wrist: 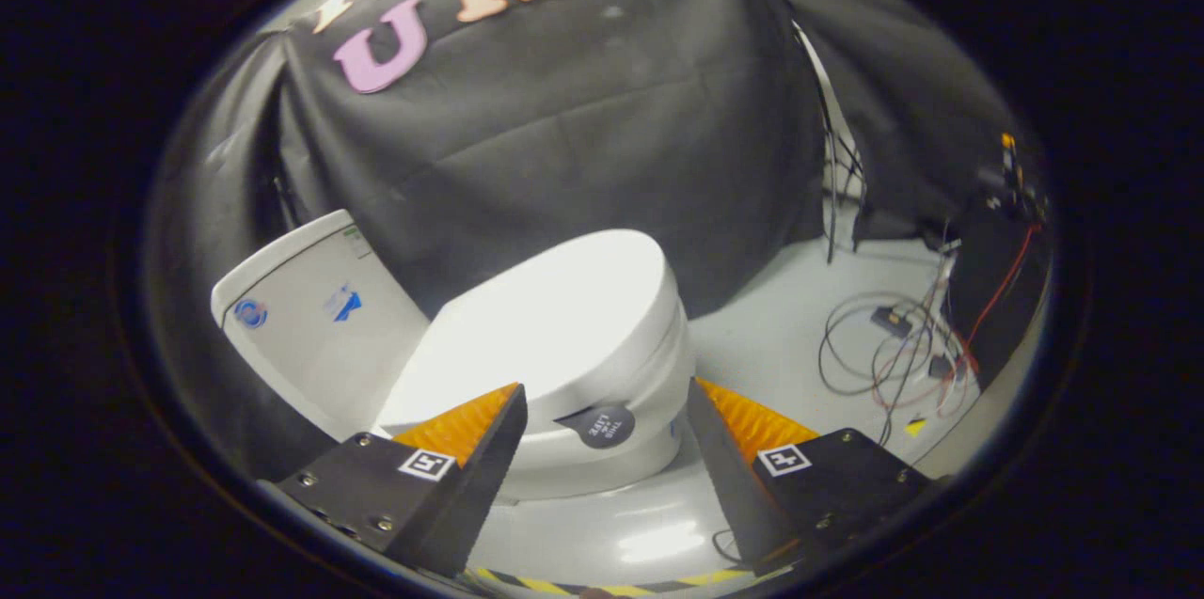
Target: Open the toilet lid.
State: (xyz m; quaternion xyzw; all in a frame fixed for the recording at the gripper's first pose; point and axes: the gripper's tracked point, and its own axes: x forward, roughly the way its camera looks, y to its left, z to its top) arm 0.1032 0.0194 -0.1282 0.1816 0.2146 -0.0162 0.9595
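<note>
Two fingers spread wide, so the gripper [602,392] is released, nothing grasped. Lid [555,326] is down flat on the toilet, sitting just ahead of the fingers & partly between the tips, not touching afaict. Round dark tab [600,425] w/ writing hangs off the lid's front edge, right in the gap btw the fingers. Tank [310,317] is behind the lid, by the cloth wall [564,129]. Tangle of cables [894,354] on the pale floor [781,326], well apart from the bowl [602,467]. Striped tape [602,585] on the floor under the fingers.
</note>
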